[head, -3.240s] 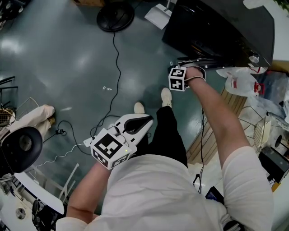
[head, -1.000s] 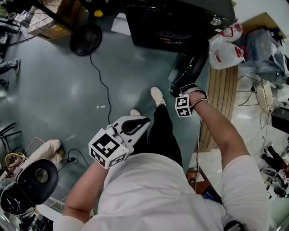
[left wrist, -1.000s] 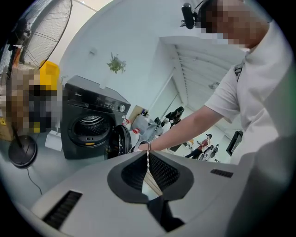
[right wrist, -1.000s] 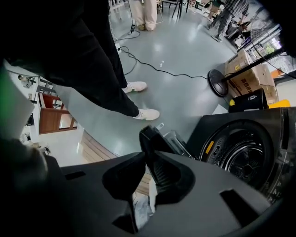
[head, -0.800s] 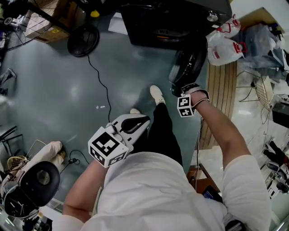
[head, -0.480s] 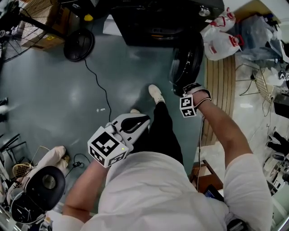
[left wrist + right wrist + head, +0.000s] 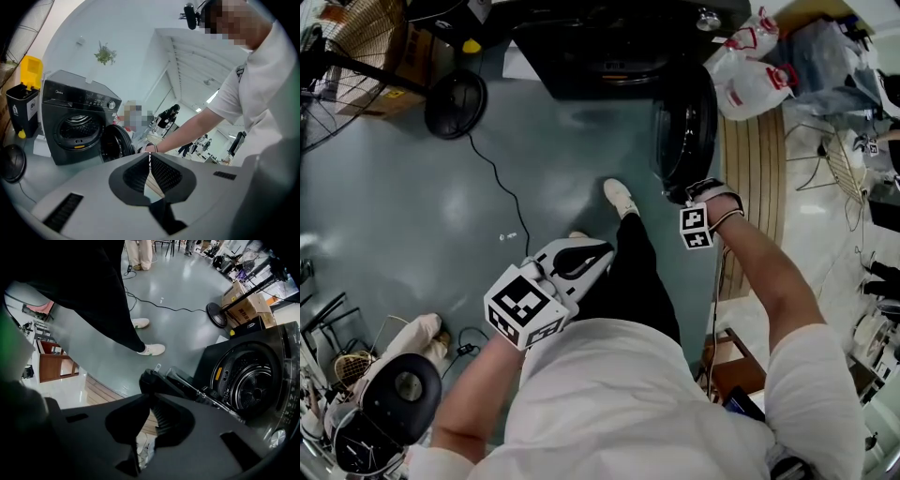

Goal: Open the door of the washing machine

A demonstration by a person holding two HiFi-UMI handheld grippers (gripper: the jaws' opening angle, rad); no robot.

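The dark washing machine (image 7: 619,47) stands at the top of the head view, its drum open to sight. Its round door (image 7: 684,127) is swung out to the right, almost edge-on. My right gripper (image 7: 682,195) points steeply down at the door's near rim. In the right gripper view its jaws (image 7: 150,398) are closing to a thin slit with nothing between them, and the door rim (image 7: 161,380) sits just past the tips. My left gripper (image 7: 605,251) hangs shut and empty in front of the person's body, far from the machine (image 7: 70,126) and the door (image 7: 115,143).
A fan base (image 7: 455,103) and its cable (image 7: 492,178) lie on the grey floor to the left. Plastic bags (image 7: 750,80) and a wooden board (image 7: 755,178) are to the right of the door. The person's shoe (image 7: 619,197) is beside the door. A yellow-lidded bin (image 7: 23,101) stands left of the machine.
The door has swung from closed to wide open. Over the last second the right gripper kept moving at the door's rim, away from the machine. The left gripper stayed by the body.
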